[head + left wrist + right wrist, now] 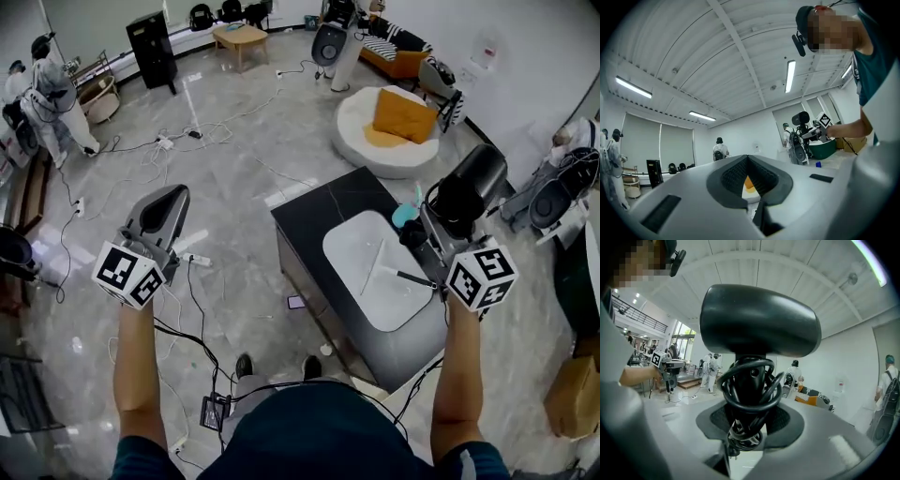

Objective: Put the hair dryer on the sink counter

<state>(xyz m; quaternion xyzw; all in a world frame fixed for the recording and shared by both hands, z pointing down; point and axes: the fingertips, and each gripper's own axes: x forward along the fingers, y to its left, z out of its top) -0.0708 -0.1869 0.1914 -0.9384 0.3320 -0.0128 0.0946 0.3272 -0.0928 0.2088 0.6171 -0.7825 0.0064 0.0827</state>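
The right gripper (433, 234) is clamping the black hair dryer (472, 185) by its cord-wrapped handle, jaws partly closed around it. It is hanging at the head view's 3 o'clock, above the dark sink counter (319, 211) by the white basin (375, 272). At 9 o'clock, the left gripper (167, 202) is carrying nothing, its jaws seemingly together.

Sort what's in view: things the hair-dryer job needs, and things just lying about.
Job: hair dryer, gripped in the right hand-held gripper; sink counter.
Lying about: orange cushion, white pouf, floor cables, wooden table, black cabinet, teal item on the counter.
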